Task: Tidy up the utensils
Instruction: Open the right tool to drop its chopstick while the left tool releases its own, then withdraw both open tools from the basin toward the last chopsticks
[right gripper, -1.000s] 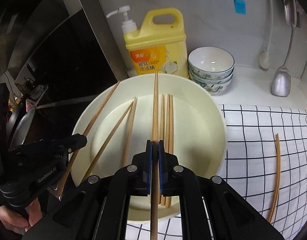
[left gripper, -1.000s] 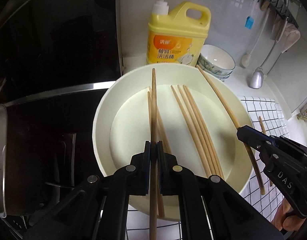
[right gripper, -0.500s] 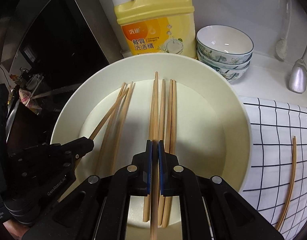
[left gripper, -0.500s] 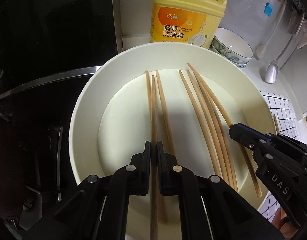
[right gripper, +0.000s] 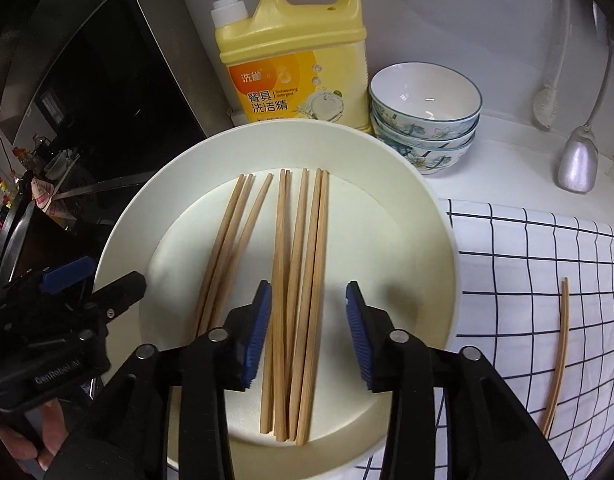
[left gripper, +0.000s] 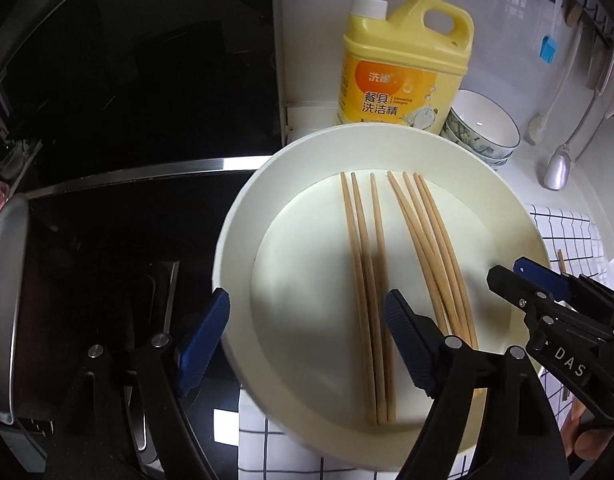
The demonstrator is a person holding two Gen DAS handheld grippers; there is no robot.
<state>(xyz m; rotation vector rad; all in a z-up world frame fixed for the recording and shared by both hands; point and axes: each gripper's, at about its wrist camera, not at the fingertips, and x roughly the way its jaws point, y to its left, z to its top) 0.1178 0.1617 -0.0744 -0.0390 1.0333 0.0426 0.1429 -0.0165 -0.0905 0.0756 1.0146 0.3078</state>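
A cream plate point(left gripper: 243, 240) point(right gripper: 419, 216) holds several wooden chopsticks in two bunches. The left bunch point(left gripper: 367, 280) point(right gripper: 227, 248) lies under my left gripper point(left gripper: 307, 324), which is open and empty, one jaw outside the plate rim. The right bunch point(left gripper: 431, 248) point(right gripper: 299, 280) lies between the open jaws of my right gripper point(right gripper: 309, 332), which is empty. The right gripper shows at the right of the left wrist view point(left gripper: 547, 312); the left gripper shows at the left of the right wrist view point(right gripper: 79, 300). One more chopstick point(right gripper: 557, 356) lies on the checked cloth.
A yellow dish-soap bottle point(left gripper: 403, 68) point(right gripper: 295, 52) stands behind the plate. Stacked patterned bowls point(right gripper: 425, 116) sit beside it. A ladle point(right gripper: 579, 160) and a brush hang on the wall. A black stove point(left gripper: 107, 220) and a pan rim point(left gripper: 7, 300) lie at the left. The checked cloth point(right gripper: 527, 264) is at the right.
Both grippers opened and let their chopsticks go; these now lie flat in the plate with the others. Both grippers pulled back a little.
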